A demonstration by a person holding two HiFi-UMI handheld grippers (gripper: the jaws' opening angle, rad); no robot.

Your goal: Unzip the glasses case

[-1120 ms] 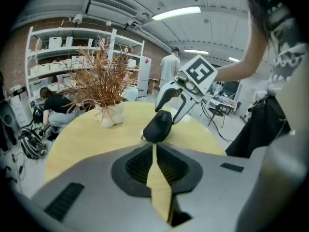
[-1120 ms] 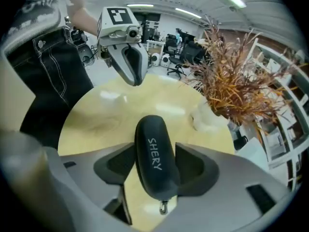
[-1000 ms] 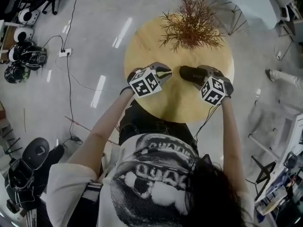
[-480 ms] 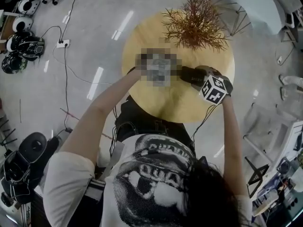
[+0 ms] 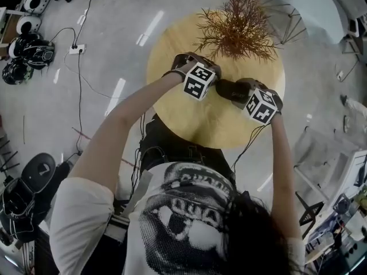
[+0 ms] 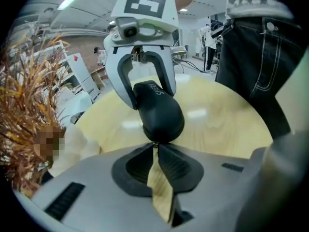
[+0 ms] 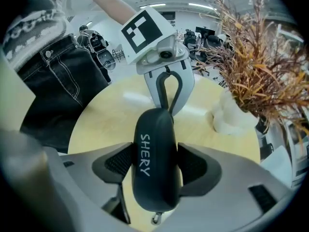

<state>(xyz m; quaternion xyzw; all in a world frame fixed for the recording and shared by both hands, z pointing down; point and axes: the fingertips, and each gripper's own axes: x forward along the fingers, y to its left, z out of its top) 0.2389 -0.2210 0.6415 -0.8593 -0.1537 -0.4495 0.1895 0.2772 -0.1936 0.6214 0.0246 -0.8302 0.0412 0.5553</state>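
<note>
**Glasses case** (image 7: 152, 129): black, oblong, round-ended shell, closed, with white lettering "SHERY" along its top. It is clasped across its middle between the jaws of the right gripper (image 7: 155, 162), over the pale round worktop (image 5: 172, 56). A small metal zip pull (image 6: 154, 146) sits at one end.

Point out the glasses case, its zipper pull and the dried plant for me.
glasses case (image 7: 164, 168): right gripper view, black top, right of the lettering.
zipper pull (image 6: 155, 145): left gripper view, small metal tab at the case's near end.
dried plant (image 5: 235, 30): head view, middle of its reddish branches.
</note>
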